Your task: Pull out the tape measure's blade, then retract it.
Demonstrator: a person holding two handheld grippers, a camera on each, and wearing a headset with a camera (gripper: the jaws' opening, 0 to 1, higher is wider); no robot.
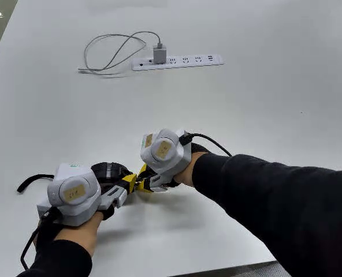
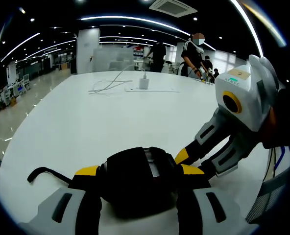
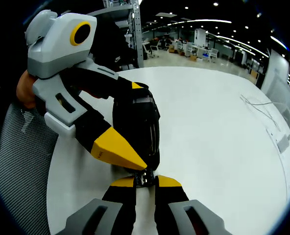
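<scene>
A black tape measure (image 1: 109,172) lies on the white table (image 1: 263,104) near its front edge, its black wrist strap (image 1: 32,180) trailing to the left. My left gripper (image 1: 118,180) is shut on its case, with the yellow-tipped fingers (image 2: 86,171) pressed on both sides of the tape measure (image 2: 137,183). My right gripper (image 1: 141,183) meets it from the right. In the right gripper view the jaws (image 3: 145,182) are shut on the small metal end hook (image 3: 145,177) at the mouth of the tape measure (image 3: 135,122). Hardly any blade shows.
A white power strip (image 1: 179,61) with a plugged-in charger (image 1: 159,53) and a looped cable (image 1: 110,52) lies far back on the table. The table's front edge (image 1: 217,268) runs just below my arms. People (image 2: 194,51) stand beyond the table's far end.
</scene>
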